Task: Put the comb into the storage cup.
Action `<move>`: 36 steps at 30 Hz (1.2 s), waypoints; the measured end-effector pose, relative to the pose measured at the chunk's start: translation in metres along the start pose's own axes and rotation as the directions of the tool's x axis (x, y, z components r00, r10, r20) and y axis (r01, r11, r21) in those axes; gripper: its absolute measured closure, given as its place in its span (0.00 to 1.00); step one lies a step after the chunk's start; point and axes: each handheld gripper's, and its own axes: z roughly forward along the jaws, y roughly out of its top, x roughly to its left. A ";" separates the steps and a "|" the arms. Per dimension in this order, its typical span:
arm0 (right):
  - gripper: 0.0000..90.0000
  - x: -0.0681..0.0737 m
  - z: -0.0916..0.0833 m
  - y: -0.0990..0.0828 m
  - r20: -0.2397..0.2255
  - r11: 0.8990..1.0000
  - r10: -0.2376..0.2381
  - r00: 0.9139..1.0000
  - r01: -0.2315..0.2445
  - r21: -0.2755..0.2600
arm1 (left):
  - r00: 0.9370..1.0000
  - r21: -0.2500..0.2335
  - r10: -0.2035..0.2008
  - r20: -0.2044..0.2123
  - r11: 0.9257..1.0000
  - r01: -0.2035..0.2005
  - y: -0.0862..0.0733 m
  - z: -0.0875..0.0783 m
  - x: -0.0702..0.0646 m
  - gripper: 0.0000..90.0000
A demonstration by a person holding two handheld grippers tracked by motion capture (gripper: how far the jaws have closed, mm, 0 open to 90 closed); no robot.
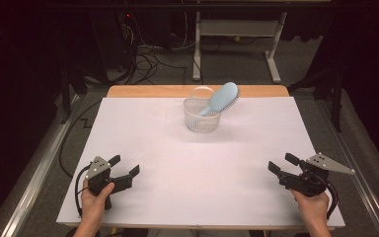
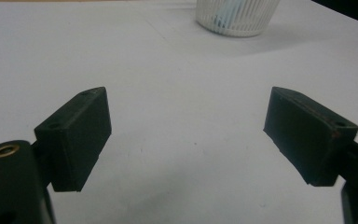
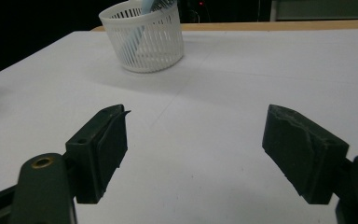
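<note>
A white slotted basket (image 1: 202, 117) stands at the far middle of the white table (image 1: 197, 163). A light blue hairbrush (image 1: 221, 98) leans in it, handle down, head over the right rim. My left gripper (image 1: 126, 166) is held near the front left, open with nothing between its jaws. At the front right my right gripper (image 1: 282, 163) is open and empty too. In the left gripper view (image 2: 186, 130) the basket (image 2: 237, 16) is far ahead to the right. The right gripper view (image 3: 193, 154) has the basket (image 3: 144, 39) ahead to the left with the brush handle (image 3: 137, 35) inside.
A wooden strip (image 1: 197, 91) runs along the table's far edge. Behind it stand a white desk frame (image 1: 237, 34) and loose cables (image 1: 148, 59) on the floor. A wide white surface lies between the grippers and the basket.
</note>
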 end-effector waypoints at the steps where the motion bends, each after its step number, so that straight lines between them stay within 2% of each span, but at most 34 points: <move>1: 0.25 0.000 0.000 0.000 0.000 1.000 0.001 1.000 -0.001 0.000 | 1.000 0.000 0.000 0.000 1.000 0.000 0.000 0.000 0.000 0.17; 20: 0.24 -0.004 -0.003 -0.011 0.020 1.000 0.010 1.000 -0.011 0.017 | 1.000 -0.006 -0.002 -0.002 1.000 0.002 0.000 0.000 0.000 0.17; 36: 0.23 -0.008 -0.007 -0.020 0.027 1.000 0.009 1.000 -0.009 0.004 | 1.000 -0.006 -0.001 0.000 1.000 0.001 0.000 0.000 0.000 0.17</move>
